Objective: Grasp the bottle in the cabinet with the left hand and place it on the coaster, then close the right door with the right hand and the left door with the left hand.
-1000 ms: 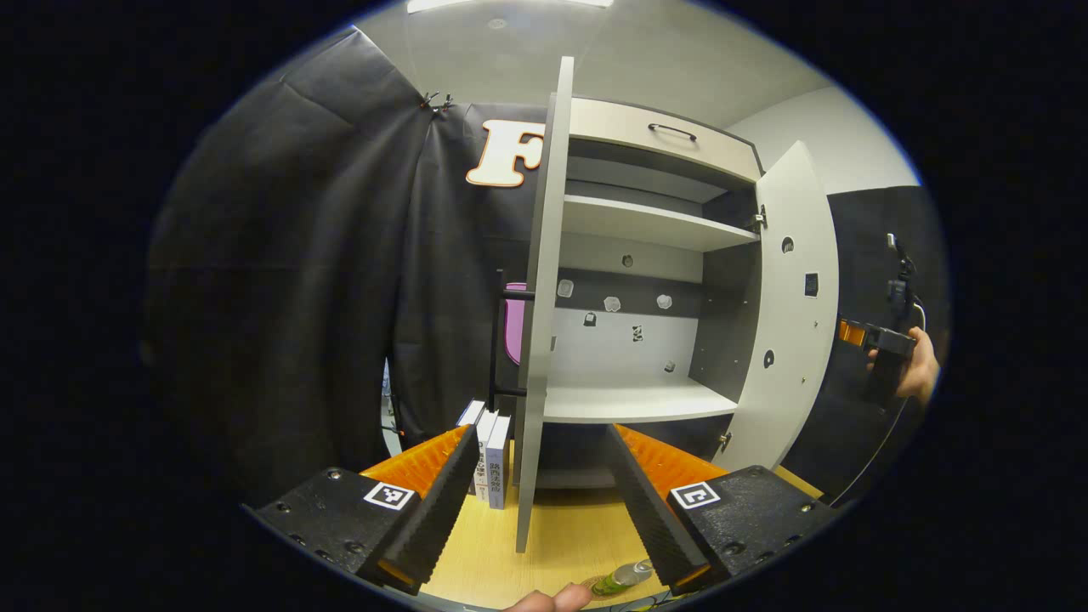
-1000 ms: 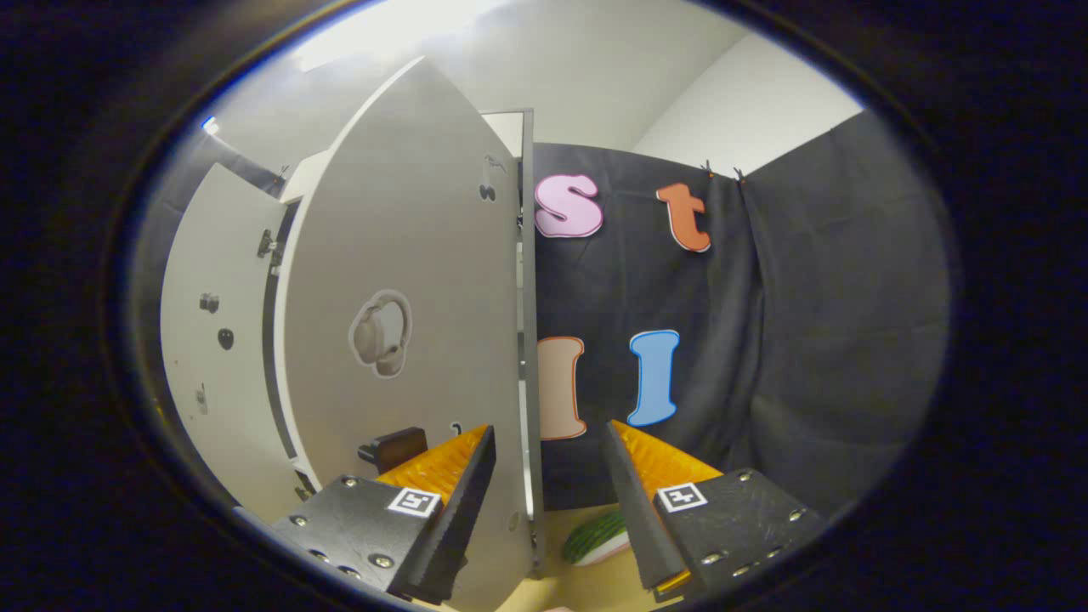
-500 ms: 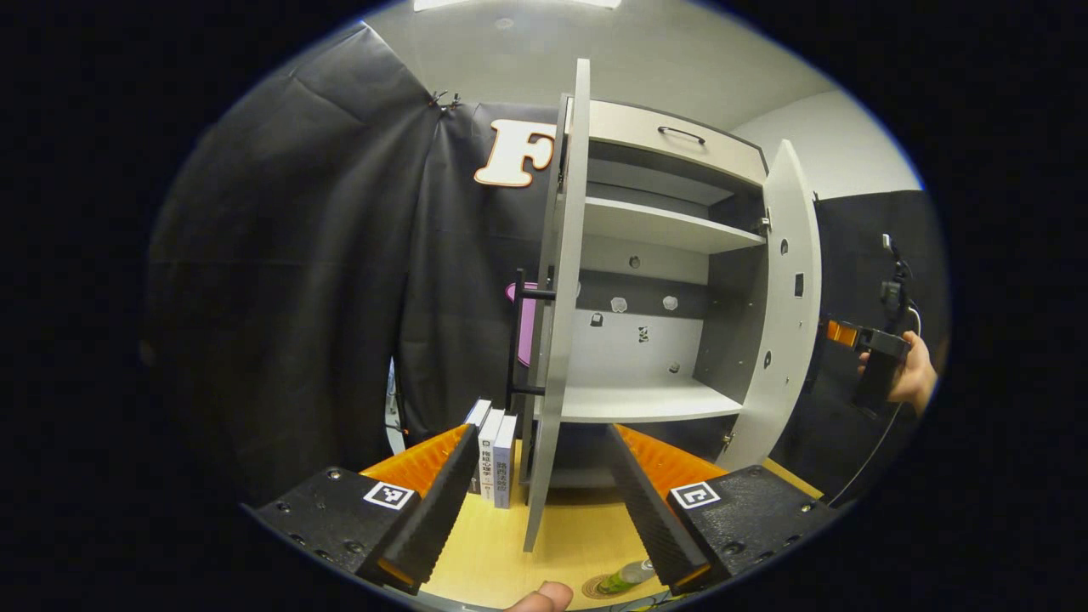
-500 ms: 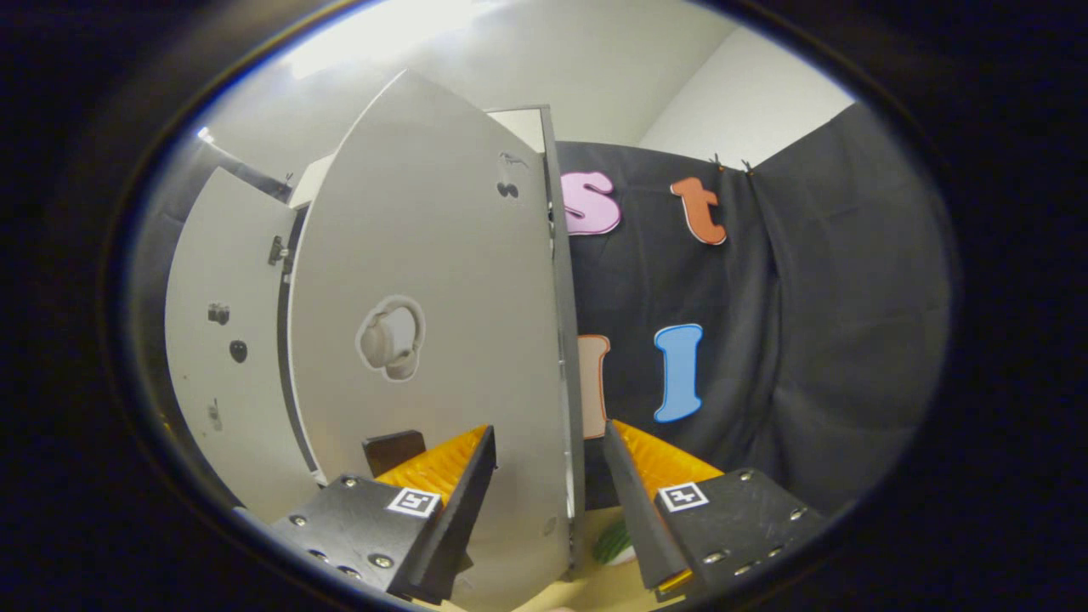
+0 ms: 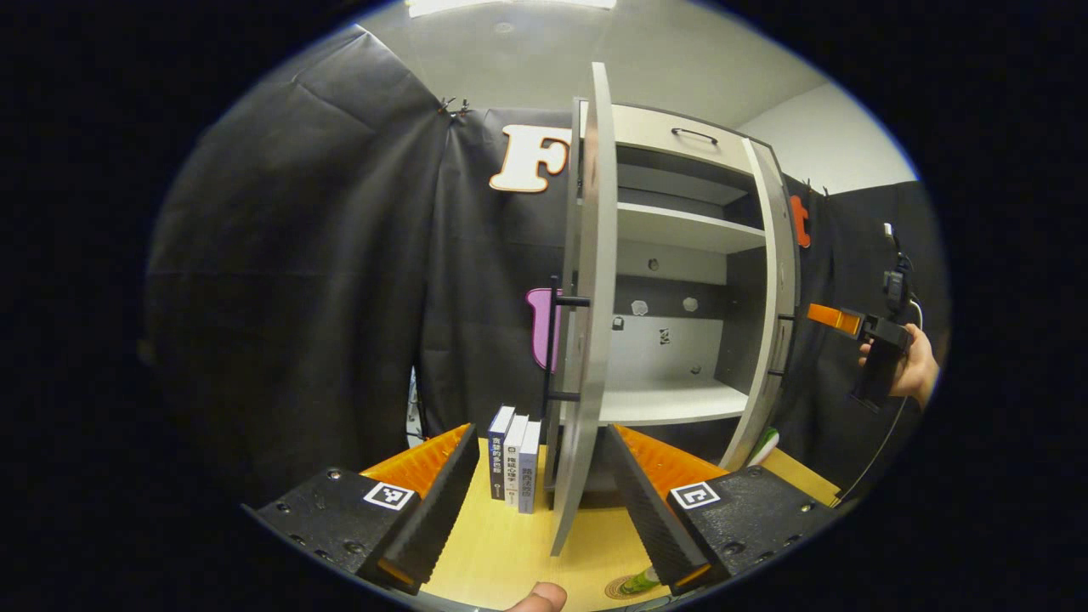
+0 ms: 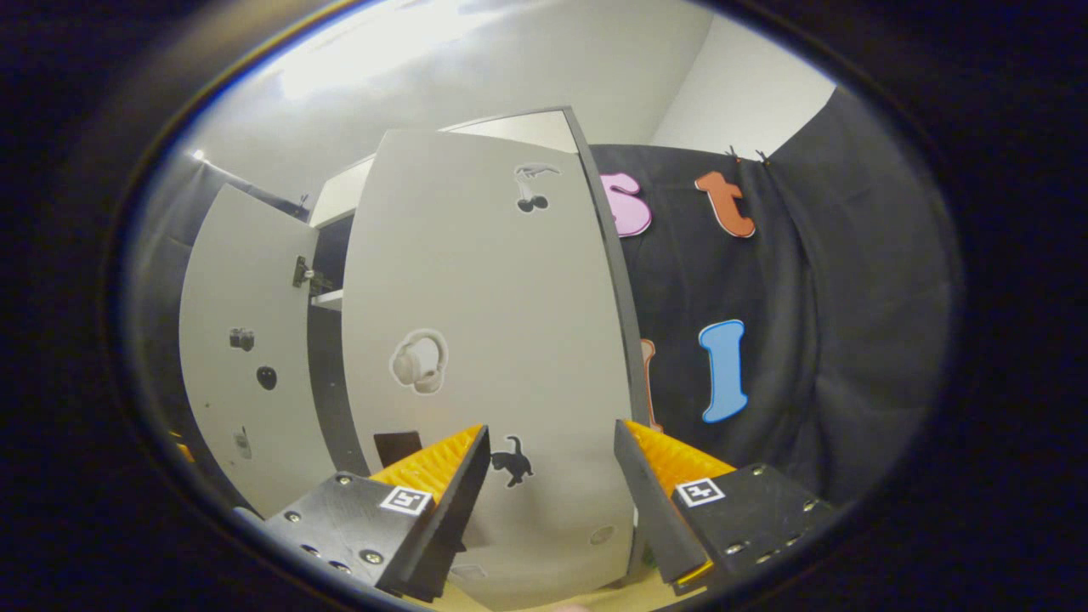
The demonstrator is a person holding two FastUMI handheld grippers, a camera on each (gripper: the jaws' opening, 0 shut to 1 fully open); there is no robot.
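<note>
The white cabinet (image 5: 671, 404) has bare shelves. Its left door (image 5: 588, 340) stands edge-on to me, with a black bar handle (image 5: 552, 348) on its outer side. My left gripper (image 5: 540, 501) is open, and the door's lower edge lies between its fingers, farther off. The right door (image 5: 780, 289) is swung partway in; its sticker-covered front (image 6: 493, 340) faces my open right gripper (image 6: 552, 493), close ahead. In the left gripper view, a hand (image 5: 914, 374) holds the right gripper (image 5: 841, 321) just outside that door. The green-labelled bottle (image 5: 642, 582) rests on the coaster (image 5: 619, 588).
Three books (image 5: 512, 459) stand on the wooden tabletop (image 5: 510, 544) left of the left door. A green-and-white object (image 5: 767, 442) lies on the table by the right door's foot. Black cloth walls close in both sides. The left door's inner face (image 6: 246, 357) shows beyond the right door.
The right door has swung inward toward the cabinet, with the right gripper following behind its front face. The left gripper has shifted, so the left door now stands further right in its view.
</note>
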